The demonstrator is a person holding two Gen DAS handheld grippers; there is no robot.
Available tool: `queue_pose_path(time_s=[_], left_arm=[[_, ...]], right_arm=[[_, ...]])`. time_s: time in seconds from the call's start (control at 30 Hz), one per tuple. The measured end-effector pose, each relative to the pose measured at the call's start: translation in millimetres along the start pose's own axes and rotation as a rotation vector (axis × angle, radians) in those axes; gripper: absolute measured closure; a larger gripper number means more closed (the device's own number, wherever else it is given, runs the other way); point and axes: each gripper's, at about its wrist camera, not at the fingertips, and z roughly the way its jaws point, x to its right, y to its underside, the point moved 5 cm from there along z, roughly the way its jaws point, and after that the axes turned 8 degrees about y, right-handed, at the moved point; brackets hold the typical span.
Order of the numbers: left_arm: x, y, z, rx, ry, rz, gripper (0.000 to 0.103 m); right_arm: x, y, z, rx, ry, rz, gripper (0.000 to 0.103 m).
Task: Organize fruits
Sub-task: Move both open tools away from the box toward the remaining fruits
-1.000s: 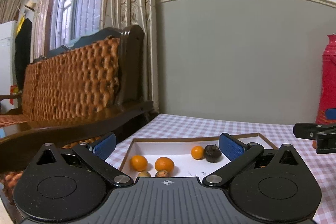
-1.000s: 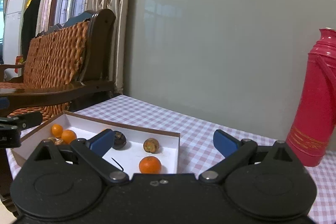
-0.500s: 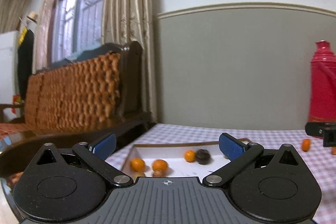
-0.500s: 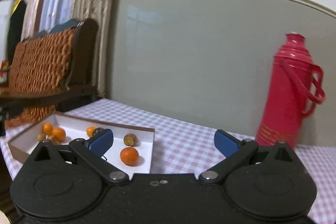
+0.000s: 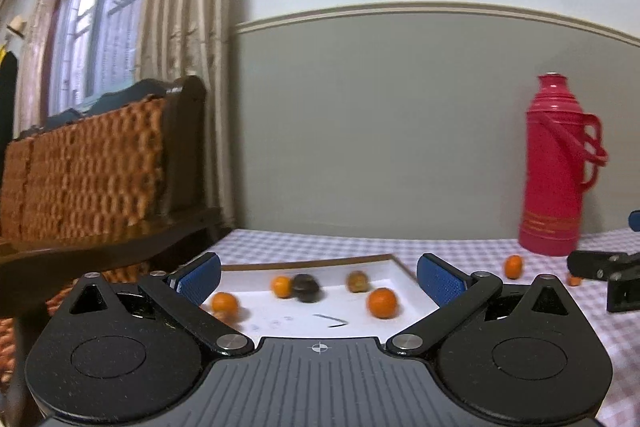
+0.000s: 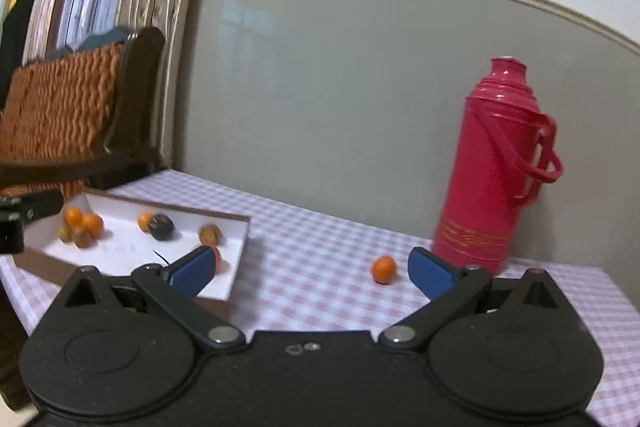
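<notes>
I hold my left claw (image 5: 318, 277) above the near edge of a shallow white box (image 5: 404, 271), its blue pads spread wide with nothing between them. Inside the box lie several small oranges (image 5: 382, 302), a dark round fruit (image 5: 306, 287) touching one of them, and a brownish fruit (image 5: 357, 281) nearby. My right claw (image 6: 312, 267) is likewise wide apart and empty, raised over the pink checked tablecloth (image 6: 320, 251) to the right of the box. One loose orange (image 6: 383, 269) sits on the cloth between the box and a tall red flask (image 6: 498, 167), close to the flask's base. The left view shows another bit of orange (image 5: 574, 280) further right, partly hidden behind my right claw. A wooden chair (image 5: 100, 163) with a woven back stands left of the table.
</notes>
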Motion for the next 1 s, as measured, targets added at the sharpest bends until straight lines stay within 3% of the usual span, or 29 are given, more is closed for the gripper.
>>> queue_pose_path(time_s=[0.3,0.73,1.0], left_arm=[[47,0,0,0.007,0.099,0.009,0.000],[107,7,5,0.017,0.173,0.111,0.000],[132,7,11,0.023,0.227,0.107,0.000]], right_arm=[[35,15,-20,0.007,0.039,0.028,0.007],[73,29,-33,-0.009,0.062,0.059,0.016],[102,45,-37,-0.038,0.108,0.066,0.019]])
